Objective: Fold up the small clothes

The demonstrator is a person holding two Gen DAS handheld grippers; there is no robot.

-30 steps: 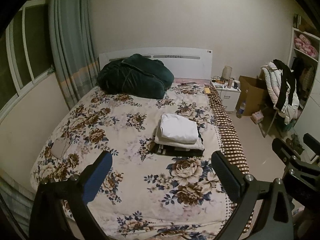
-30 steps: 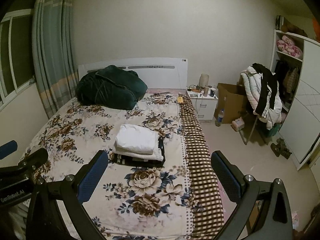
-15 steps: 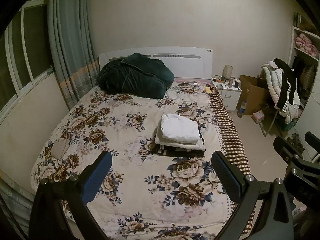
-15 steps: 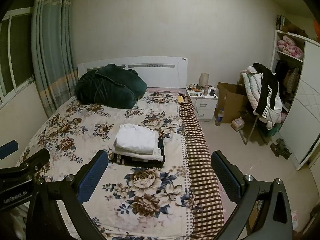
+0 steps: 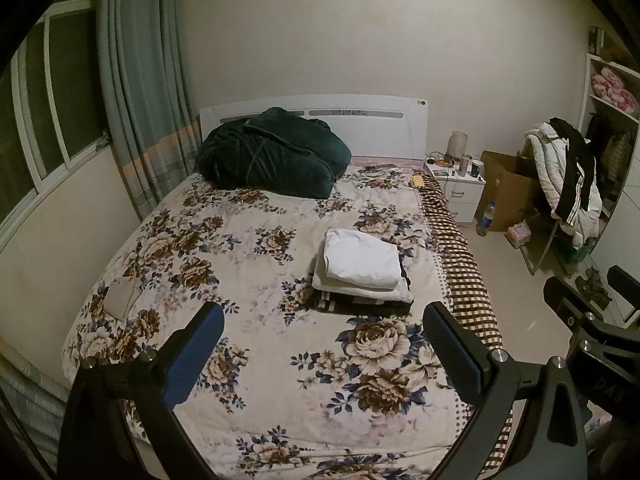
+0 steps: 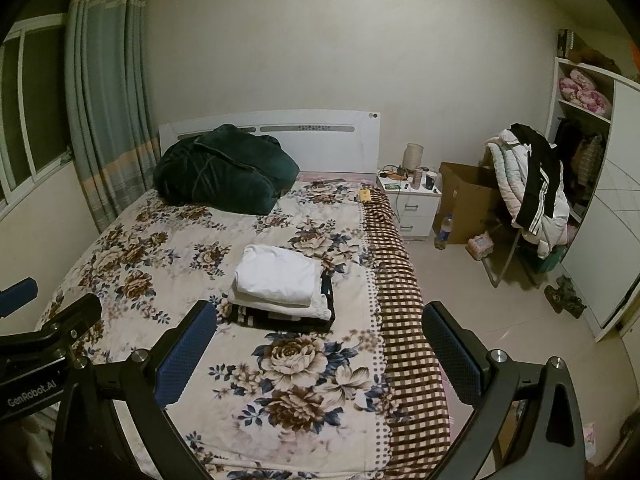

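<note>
Both grippers, left gripper (image 5: 322,354) and right gripper (image 6: 320,354), gape empty; folded stack's (image 5: 362,270) dark bottom garment mostly hidden.

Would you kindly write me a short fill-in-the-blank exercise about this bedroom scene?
1. The folded white garment lies on top of the stack of folded clothes on the ____.
2. Both the left hand-held gripper and the right hand-held gripper are ____ and hold nothing.
3. The bundle near the headboard is dark ____.
4. The cardboard box stands beside the white ____.

Missing words: bed; open; green; nightstand
</note>
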